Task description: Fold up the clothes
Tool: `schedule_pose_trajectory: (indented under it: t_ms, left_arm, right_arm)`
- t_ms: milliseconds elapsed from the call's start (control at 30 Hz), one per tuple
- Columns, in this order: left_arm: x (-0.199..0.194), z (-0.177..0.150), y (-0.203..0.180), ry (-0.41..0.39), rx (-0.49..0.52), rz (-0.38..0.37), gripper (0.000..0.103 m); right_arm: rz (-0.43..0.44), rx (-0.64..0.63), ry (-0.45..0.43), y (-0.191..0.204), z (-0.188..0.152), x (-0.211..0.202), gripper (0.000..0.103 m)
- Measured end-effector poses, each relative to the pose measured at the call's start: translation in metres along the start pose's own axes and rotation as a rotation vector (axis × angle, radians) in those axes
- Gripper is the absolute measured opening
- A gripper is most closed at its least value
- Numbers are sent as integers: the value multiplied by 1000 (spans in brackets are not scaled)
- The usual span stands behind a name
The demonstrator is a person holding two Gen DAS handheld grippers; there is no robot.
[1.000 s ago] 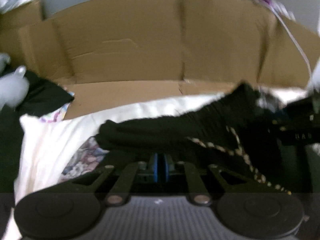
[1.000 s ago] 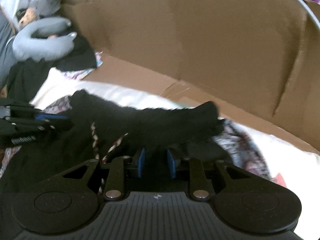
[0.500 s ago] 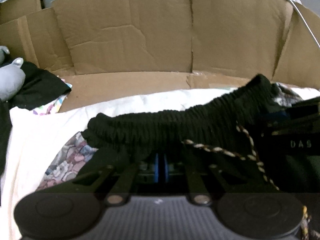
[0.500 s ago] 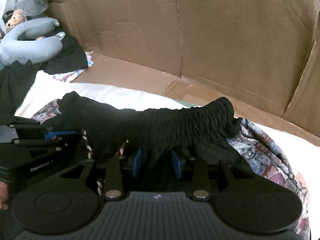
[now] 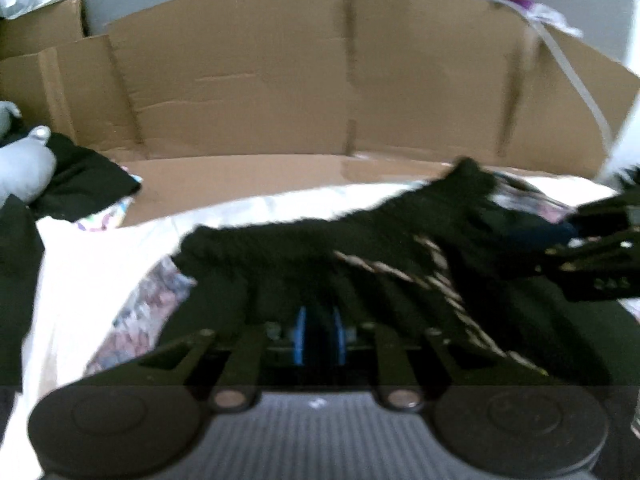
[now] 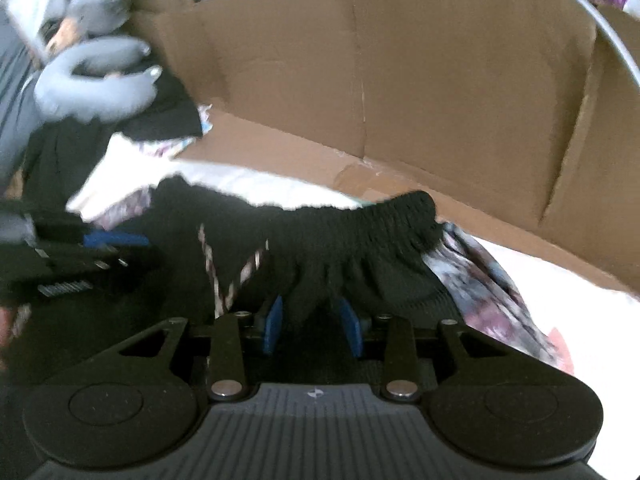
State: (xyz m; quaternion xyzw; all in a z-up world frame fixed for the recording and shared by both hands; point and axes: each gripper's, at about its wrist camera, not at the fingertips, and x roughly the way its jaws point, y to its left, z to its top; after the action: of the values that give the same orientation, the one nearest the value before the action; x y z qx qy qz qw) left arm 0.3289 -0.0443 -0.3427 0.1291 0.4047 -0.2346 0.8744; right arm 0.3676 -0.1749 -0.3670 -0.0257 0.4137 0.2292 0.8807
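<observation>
Black shorts [image 5: 320, 248] with an elastic waistband and a striped drawstring [image 5: 448, 288] hang stretched between my two grippers above a white sheet [image 5: 88, 256]. My left gripper [image 5: 318, 334] has its blue pads slightly apart with black cloth between them. My right gripper [image 6: 312, 320] has wider-set blue pads with a bunch of the waistband [image 6: 360, 228] between them. The right gripper also shows in the left wrist view [image 5: 592, 256], and the left gripper shows in the right wrist view [image 6: 80, 256].
A brown cardboard wall [image 5: 320, 80] stands behind the sheet. A grey plush toy [image 6: 92, 76] and dark clothes [image 5: 80, 184] lie at the left. A floral patterned cloth [image 6: 480, 276] lies under the shorts.
Both grippers' pads have spread apart a little while still around the cloth. The shorts have shifted and the views are blurred from motion.
</observation>
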Motion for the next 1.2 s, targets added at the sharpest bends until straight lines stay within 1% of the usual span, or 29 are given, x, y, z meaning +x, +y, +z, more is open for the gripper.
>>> schedule_pose_trajectory:
  t_ms: [67, 100, 167, 267, 367, 500, 567, 667, 733, 867, 933, 1033, 1200]
  left_arm:
    - [-10, -7, -3, 2, 16, -15, 19]
    - [-14, -10, -3, 6, 16, -21, 22]
    - [-14, -17, -2, 21, 21, -20, 23]
    - [-9, -34, 3, 62, 3, 15, 23]
    - [-6, -52, 15, 55, 3, 46, 24]
    - [-13, -66, 27, 38, 30, 86, 24]
    - [-19, -69, 30, 52, 24, 88, 24]
    - [-24, -78, 31, 88, 30, 97, 24]
    - [-29, -86, 33, 103, 24, 103, 24]
    - [-44, -98, 40, 136, -49, 100, 24]
    - [-55, -100, 42, 148, -73, 99, 20]
    - [-74, -102, 44, 159, -94, 101, 20]
    - [-106, -105, 48, 175, -127, 105, 20]
  right_arm:
    - [8, -4, 8, -2, -10, -12, 40]
    - [6, -11, 16, -3, -16, -17, 40]
    - [0, -26, 33, -6, -28, -28, 40]
    - [-25, -32, 68, -14, -50, -40, 40]
    - [-57, 23, 105, -35, -73, -44, 39]
    - [-99, 64, 93, -56, -94, -56, 38]
    - [-123, 84, 92, -62, -100, -63, 38]
    - [-157, 77, 120, -63, -105, -73, 39]
    - [-161, 95, 140, -67, -110, -80, 39]
    - [-156, 184, 181, -73, -121, -96, 39]
    - [-146, 216, 194, -71, -125, -106, 39]
    - [-129, 252, 183, -66, -130, -129, 39]
    - [-136, 274, 147, -60, -131, -169, 39]
